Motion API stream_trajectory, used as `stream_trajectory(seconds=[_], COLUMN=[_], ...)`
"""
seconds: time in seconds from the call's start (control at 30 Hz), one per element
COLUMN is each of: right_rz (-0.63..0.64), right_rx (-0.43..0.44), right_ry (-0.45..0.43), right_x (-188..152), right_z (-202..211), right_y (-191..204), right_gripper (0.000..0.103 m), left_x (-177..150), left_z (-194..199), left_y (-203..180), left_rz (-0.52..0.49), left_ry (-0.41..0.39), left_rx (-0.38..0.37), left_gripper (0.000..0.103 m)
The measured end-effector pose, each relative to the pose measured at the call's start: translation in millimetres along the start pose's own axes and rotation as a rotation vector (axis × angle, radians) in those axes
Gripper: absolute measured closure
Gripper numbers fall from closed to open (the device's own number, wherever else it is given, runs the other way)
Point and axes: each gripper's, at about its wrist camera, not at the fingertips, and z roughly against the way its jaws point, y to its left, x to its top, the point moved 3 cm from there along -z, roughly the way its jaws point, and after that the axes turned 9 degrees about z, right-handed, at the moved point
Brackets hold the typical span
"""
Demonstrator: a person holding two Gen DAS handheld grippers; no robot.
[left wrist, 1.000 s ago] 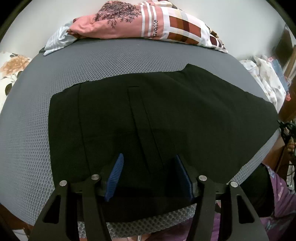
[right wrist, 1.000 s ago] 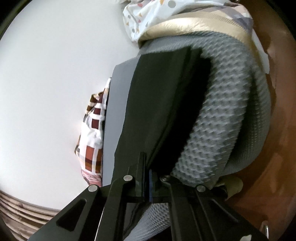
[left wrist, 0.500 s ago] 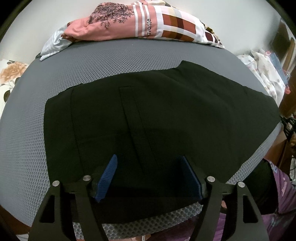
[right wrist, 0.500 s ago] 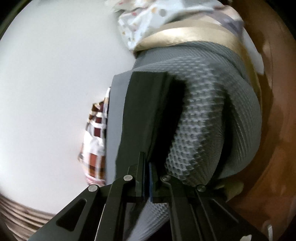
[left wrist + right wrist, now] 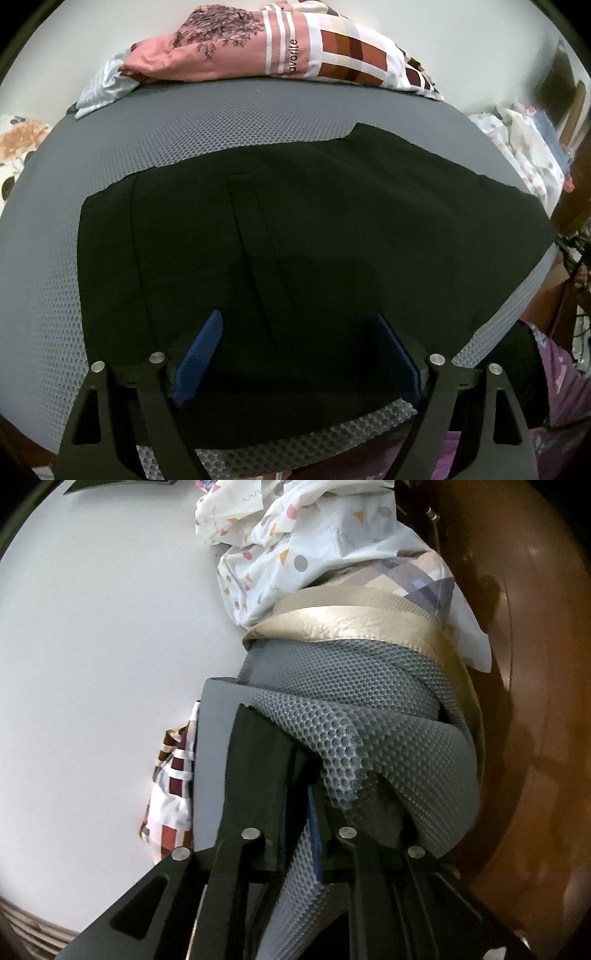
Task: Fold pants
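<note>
Pants (image 5: 295, 240) lie flat between opening left jaws; right jaws parting beside bunched mesh cover (image 5: 388, 746).

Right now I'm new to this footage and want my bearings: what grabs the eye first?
The black pants dominate, spread flat across the grey mesh mattress. Behind them against the wall lies a pink and checked bedding heap. In the right wrist view, grey mesh folds up beside the pants' edge, under white patterned cloth.
</note>
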Motion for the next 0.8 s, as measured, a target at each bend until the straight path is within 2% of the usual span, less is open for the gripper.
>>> stream_trajectory(seconds=[0.17, 0.27, 0.37, 0.53, 0.67, 0.8], right_rz=[0.0, -0.015, -0.04, -0.033, 0.008, 0.061], right_rx=[0.0, -0.041, 0.003, 0.061, 0.062, 0.083], right_ry=[-0.011, -0.052, -0.024, -0.038, -0.006, 0.023], right_x=[0.5, 4.1, 5.7, 8.9, 8.8, 9.5], right_z=[-3.2, 6.7, 6.0, 3.0, -9.3, -16.4], right_y=[6.1, 3.2, -1.4, 8.0, 21.2, 25.3], right_gripper=[0.084, 0.083, 0.08, 0.052, 0.046, 0.047], left_x=[0.7, 0.7, 0.7, -1.1, -1.6, -1.9], left_z=[0.9, 1.0, 0.6, -1.8, -1.4, -0.7], left_y=[1.6, 2.1, 1.6, -2.7, -2.3, -1.7], left_rz=[0.019, 0.02, 0.021, -0.008, -0.003, 0.004], left_ry=[0.0, -0.003, -0.005, -0.006, -0.006, -0.008], left_rx=[-0.013, -0.015, -0.027, -0.008, -0.01, -0.016], left_gripper=[0.019, 0.019, 0.016, 0.013, 0.013, 0.013])
